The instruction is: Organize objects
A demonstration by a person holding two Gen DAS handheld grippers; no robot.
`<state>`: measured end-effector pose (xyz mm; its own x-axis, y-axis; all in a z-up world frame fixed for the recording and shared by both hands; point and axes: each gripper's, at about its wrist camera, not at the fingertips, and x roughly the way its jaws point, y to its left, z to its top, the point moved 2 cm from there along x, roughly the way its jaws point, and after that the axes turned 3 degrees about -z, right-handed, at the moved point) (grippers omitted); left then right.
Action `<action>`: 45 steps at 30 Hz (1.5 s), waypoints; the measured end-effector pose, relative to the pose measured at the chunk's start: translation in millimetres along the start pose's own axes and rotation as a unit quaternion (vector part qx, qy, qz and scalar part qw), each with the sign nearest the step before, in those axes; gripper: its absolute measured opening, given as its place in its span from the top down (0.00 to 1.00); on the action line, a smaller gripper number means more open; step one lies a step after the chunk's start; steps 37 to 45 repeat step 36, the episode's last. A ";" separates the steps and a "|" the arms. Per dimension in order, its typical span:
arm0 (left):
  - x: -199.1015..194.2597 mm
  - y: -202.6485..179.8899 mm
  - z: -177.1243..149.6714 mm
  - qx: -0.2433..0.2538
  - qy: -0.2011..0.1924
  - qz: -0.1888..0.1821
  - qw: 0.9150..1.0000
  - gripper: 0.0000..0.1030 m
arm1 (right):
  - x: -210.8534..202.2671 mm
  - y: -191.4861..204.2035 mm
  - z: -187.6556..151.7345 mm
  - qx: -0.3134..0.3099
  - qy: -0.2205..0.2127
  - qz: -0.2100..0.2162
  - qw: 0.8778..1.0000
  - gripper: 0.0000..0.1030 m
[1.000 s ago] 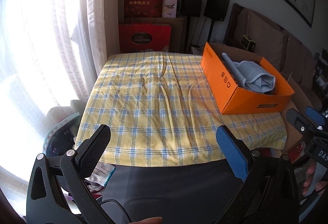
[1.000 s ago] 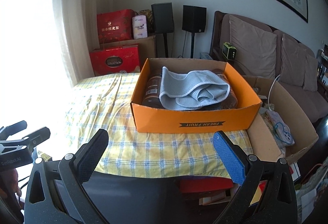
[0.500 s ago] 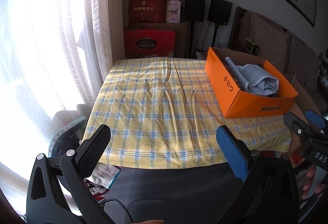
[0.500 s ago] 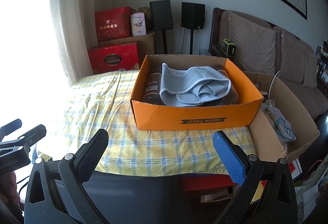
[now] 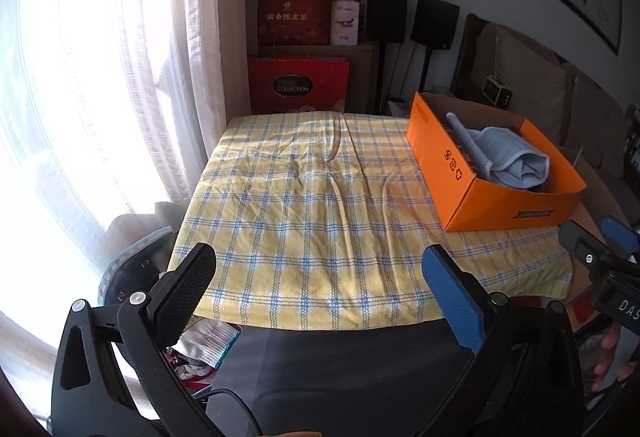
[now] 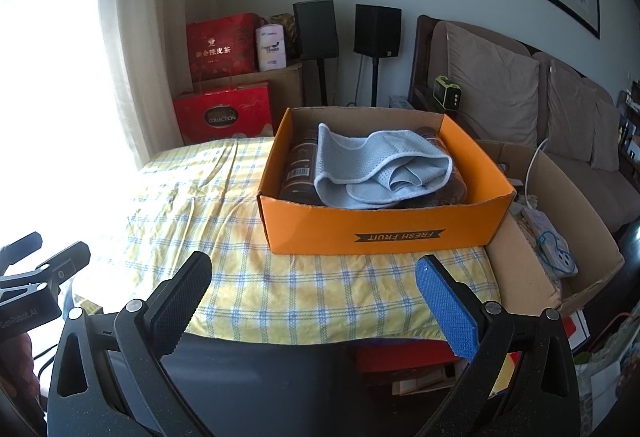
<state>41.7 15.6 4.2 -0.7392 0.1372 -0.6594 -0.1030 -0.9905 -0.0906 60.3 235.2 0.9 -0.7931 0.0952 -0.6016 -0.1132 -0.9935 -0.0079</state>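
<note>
On the left side of the working surface, from 9 o'clock through centre, the yellow checked tablecloth [image 5: 312,205] carries no loose items in either view. The left gripper [image 5: 320,277] hangs over the near edge of the cloth with its jaws spread wide and nothing between them.

Toward 2 o'clock in the left wrist view, and at 12 o'clock in the right wrist view, the orange box [image 6: 380,233] stands on the cloth. Inside it, a grey mesh cloth [image 6: 380,173] lies bunched on top of several dark jars [image 6: 300,173]; the jar count cannot be determined.

The right gripper [image 6: 320,289] is positioned short of the box's near wall, jaws likewise spread wide and empty.

At 3 o'clock, a brown cardboard carton [image 6: 560,221] sits beside the table holding a power strip [image 6: 548,241].

Assessment: the visible items are already collected in the orange box and none remains on the cloth, so the task appears complete or nearly so. Any remaining work is probably limited to tidying the grey mesh cloth.
</note>
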 end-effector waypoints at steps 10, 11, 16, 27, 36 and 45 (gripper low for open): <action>-3.2 1.1 2.3 -0.002 -0.007 0.003 1.000 0.00 | 0.8 0.7 0.8 0.001 0.000 0.000 1.000 0.00; -3.4 1.3 2.5 -0.001 -0.008 0.003 1.000 0.00 | 0.8 0.6 0.9 0.002 0.001 0.000 1.000 0.00; -4.7 -0.2 2.7 -0.001 -0.009 0.003 1.000 0.00 | 0.4 0.7 0.7 0.002 -0.001 0.000 1.000 0.00; -7.9 -1.1 3.9 0.001 -0.014 0.003 1.000 0.00 | -1.7 1.5 1.3 0.003 -0.003 0.001 1.000 0.00; -6.9 -4.3 1.5 0.009 -0.011 0.005 1.000 0.00 | -2.1 5.2 3.0 0.001 -0.003 0.002 1.000 0.00; -6.9 -4.3 1.5 0.009 -0.011 0.005 1.000 0.00 | -2.1 5.2 3.0 0.001 -0.003 0.002 1.000 0.00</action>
